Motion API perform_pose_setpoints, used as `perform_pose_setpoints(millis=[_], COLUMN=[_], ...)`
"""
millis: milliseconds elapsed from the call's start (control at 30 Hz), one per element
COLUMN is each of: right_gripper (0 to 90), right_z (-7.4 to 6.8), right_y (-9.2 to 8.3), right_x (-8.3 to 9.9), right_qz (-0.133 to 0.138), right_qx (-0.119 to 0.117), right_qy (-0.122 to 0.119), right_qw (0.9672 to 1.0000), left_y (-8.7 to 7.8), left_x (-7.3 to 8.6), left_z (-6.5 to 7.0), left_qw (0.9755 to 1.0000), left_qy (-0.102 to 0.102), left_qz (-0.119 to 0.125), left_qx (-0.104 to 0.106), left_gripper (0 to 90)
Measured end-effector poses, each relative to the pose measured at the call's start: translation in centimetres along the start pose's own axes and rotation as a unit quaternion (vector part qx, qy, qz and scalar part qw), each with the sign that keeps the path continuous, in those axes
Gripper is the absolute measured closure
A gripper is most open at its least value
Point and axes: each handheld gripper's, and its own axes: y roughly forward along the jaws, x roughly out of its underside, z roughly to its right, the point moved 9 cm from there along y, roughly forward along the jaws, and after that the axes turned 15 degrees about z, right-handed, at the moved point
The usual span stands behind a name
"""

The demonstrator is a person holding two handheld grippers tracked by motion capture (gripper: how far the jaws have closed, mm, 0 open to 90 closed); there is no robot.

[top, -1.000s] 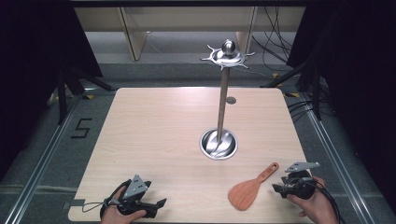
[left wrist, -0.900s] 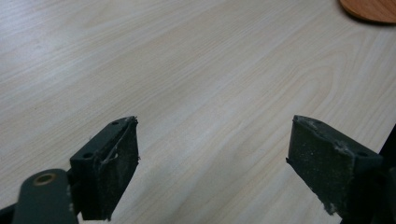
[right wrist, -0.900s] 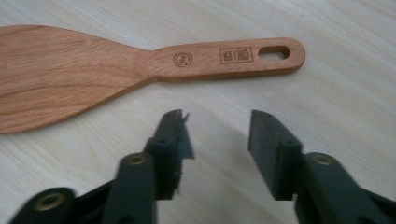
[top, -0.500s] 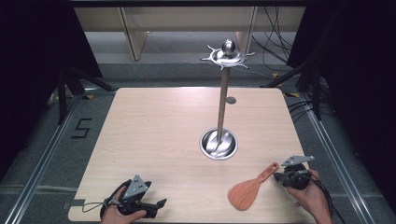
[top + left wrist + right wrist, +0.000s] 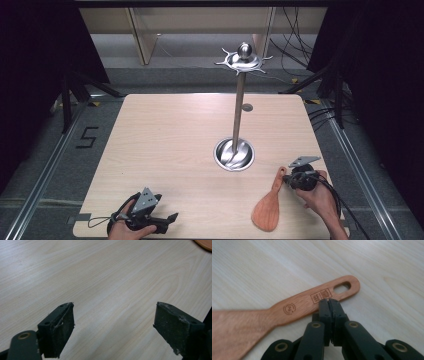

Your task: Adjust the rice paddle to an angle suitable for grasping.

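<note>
The right hand-held gripper (image 5: 329, 301) had its jaws pressed flat together, nothing caught between them, and their tips sat right against the edge of the wooden spatula's (image 5: 287, 312) handle, just below the stamped marks and short of the hanging hole at the handle's end. Its jaws had just been closing, and they had come together beside the handle rather than around it. From the high view the spatula (image 5: 270, 207) lay flat on the surface (image 5: 165, 145), its broad blade trailing away toward the person's side, its handle end just beside that gripper (image 5: 289, 181).

The left hand-held gripper (image 5: 113, 327) rested well apart from all this, jaws wide apart over bare wood, with a sliver of the spatula's blade (image 5: 203, 243) showing far ahead of it.

Beyond the right gripper stood the steel hanging stand (image 5: 239, 100), its hooks bare. To my eye almost everything remained: the spatula was not yet gripped, not lifted, and nowhere near a hook.
</note>
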Motion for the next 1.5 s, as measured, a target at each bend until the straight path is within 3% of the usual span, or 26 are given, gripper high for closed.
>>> perform_pose_setpoints(millis=[167, 200, 233, 267, 400, 467, 500, 533, 567, 600, 633, 700, 767, 833, 867, 967, 1067, 1100, 1133, 1167, 1233, 1300, 1367, 1400, 1433, 1500], right_gripper=[89.5, 89.3, 89.0, 88.7, 85.8, 76.5, 76.5, 68.0, 68.0, 63.6, 59.3, 54.1, 48.9, 46.6, 46.5, 46.0, 45.5, 46.1, 46.8, 47.3, 45.4, 46.2, 48.5, 50.8, 55.7, 58.2], right_z=[-0.6, -0.7, -0.9, -1.1, -1.6, -1.6, -1.6, -2.0, -2.0, -1.8, -1.9, -2.3, -3.4, -3.9, -4.0, -4.6, -3.9, -4.0, -4.3, -4.0, -4.2, -4.0, -4.1, -3.7, -3.9, -3.6], right_y=[1.3, 1.6, 2.0, 1.8, 2.1, 2.2, 2.2, 1.7, 1.7, 1.7, 1.6, 1.5, 1.2, 1.3, 1.4, 1.6, 1.8, 1.9, 1.8, 2.0, 2.0, 2.1, 1.9, 2.0, 1.9, 2.0], right_x=[-1.2, -1.3, -1.5, -1.6, -2.0, -2.1, -2.1, -2.4, -2.4, -2.7, -2.8, -3.2, -3.3, -3.1, -3.0, -2.8, -2.6, -2.6, -2.5, -2.5, -2.3, -2.2, -2.1, -2.2, -2.1, -2.2], right_qz=[-0.005, -0.001, 0.008, -0.010, -0.016, -0.012, -0.012, -0.014, -0.014, -0.009, -0.009, 0.000, -0.017, -0.035, -0.043, -0.052, -0.057, -0.060, -0.067, -0.066, -0.080, -0.082, -0.094, -0.094, -0.112, -0.114], right_qx=[-0.007, -0.007, -0.006, -0.013, -0.021, -0.018, -0.018, -0.013, -0.013, -0.012, -0.009, -0.012, -0.013, -0.012, -0.015, -0.020, -0.017, -0.020, -0.020, -0.018, -0.011, -0.021, -0.019, -0.024, -0.020, -0.029], right_qy=[-0.004, -0.010, -0.009, -0.005, -0.007, 0.002, 0.002, 0.035, 0.035, 0.033, 0.033, 0.031, 0.039, 0.042, 0.033, 0.052, 0.032, 0.037, 0.055, 0.042, 0.061, 0.049, 0.061, 0.038, 0.051, 0.037], right_qw=[1.0000, 0.9999, 0.9999, 0.9999, 0.9996, 0.9998, 0.9998, 0.9992, 0.9992, 0.9993, 0.9994, 0.9995, 0.9990, 0.9985, 0.9984, 0.9971, 0.9977, 0.9973, 0.9960, 0.9968, 0.9949, 0.9952, 0.9935, 0.9945, 0.9922, 0.9924], left_y=[0.0, 0.0, 0.0, 0.0, 0.0, -0.1, -0.1, 0.0, 0.0, 0.0, 0.0, 0.0, 0.0, 0.0, -0.1, 0.0, -0.1, 0.0, 0.0, 0.0, 0.1, 0.1, 0.2, 0.3, 0.2, 0.2], left_x=[-0.1, 0.0, -0.1, -0.1, 0.0, -0.1, -0.1, -0.1, -0.1, 0.0, -0.1, -0.1, 0.0, -0.1, -0.1, 0.0, -0.1, 0.1, 0.0, -0.1, -0.1, 0.0, -0.1, -0.2, -0.1, -0.1], left_z=[0.3, -0.1, 0.2, 0.3, 0.3, 0.3, 0.3, 0.3, 0.3, 0.0, 0.3, 0.3, -0.1, 0.3, 0.2, 0.2, 0.2, 0.2, 0.0, 0.2, 0.2, 0.2, 0.2, 0.4, 0.2, 0.1], left_qw=[0.9999, 1.0000, 0.9999, 0.9999, 0.9999, 0.9999, 0.9999, 0.9999, 0.9999, 1.0000, 0.9999, 0.9999, 1.0000, 0.9999, 1.0000, 0.9999, 1.0000, 0.9999, 1.0000, 1.0000, 0.9999, 1.0000, 0.9999, 0.9995, 0.9998, 1.0000], left_qy=[-0.012, 0.005, -0.012, -0.012, -0.012, -0.012, -0.012, -0.012, -0.012, 0.002, -0.013, -0.010, 0.004, -0.010, -0.006, -0.012, -0.004, -0.010, 0.003, -0.007, -0.012, -0.007, -0.015, -0.027, -0.019, -0.002], left_qz=[0.008, 0.004, 0.007, 0.006, 0.007, 0.005, 0.005, 0.005, 0.007, 0.002, 0.005, 0.004, 0.002, 0.004, 0.000, 0.001, -0.003, -0.001, -0.001, 0.003, 0.007, 0.003, 0.007, 0.014, 0.004, 0.001], left_qx=[0.003, -0.003, 0.001, 0.003, 0.001, 0.005, 0.005, 0.004, 0.001, 0.001, 0.001, 0.006, 0.001, 0.006, 0.008, -0.002, 0.008, -0.001, 0.001, 0.002, 0.002, 0.005, 0.002, -0.001, 0.001, 0.006], left_gripper=[15.9, 15.9, 16.0, 15.9, 16.0, 15.9, 15.9, 16.0, 16.0, 16.0, 15.9, 15.9, 15.9, 15.9, 15.9, 16.0, 15.9, 15.9, 15.9, 15.9, 15.9, 15.9, 15.9, 15.9, 16.0, 15.9])
